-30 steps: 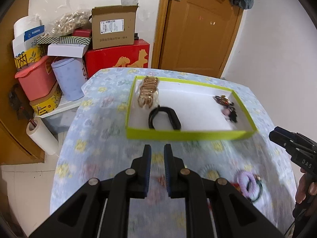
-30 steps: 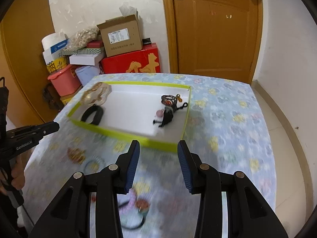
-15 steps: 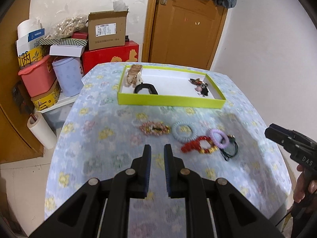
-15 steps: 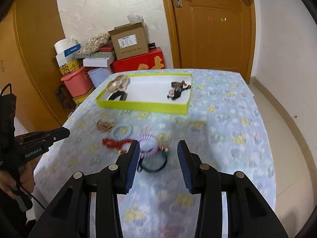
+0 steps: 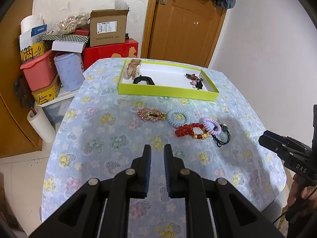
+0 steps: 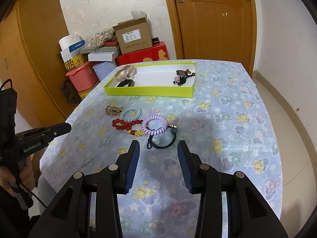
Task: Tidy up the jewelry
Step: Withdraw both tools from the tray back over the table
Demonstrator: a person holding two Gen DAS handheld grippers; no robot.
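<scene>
The left gripper hangs above the near part of the surface with its jaws only a narrow gap apart and nothing between them; the right gripper hangs over the same cloth with its jaws parted wider, also empty, the black hair tie lying just beyond its fingertips without touching them. The surface wears a pale blue cloth printed with flowers; at its far side sits a lime-green tray with a white floor. In the tray's far left corner lies a gold-toned piece, a black band just in front of it, and a small dark cluster of ornaments rests at the right end. On the cloth between tray and grippers lies a loose group; from the left, a pink and gold jewelled clip, a light blue coil tie just beside it, a red bead bracelet with gold beads at one end, and a lilac coil tie that overlaps the bracelet and the black hair tie. Beyond the surface stand stacked boxes and a wooden door.
</scene>
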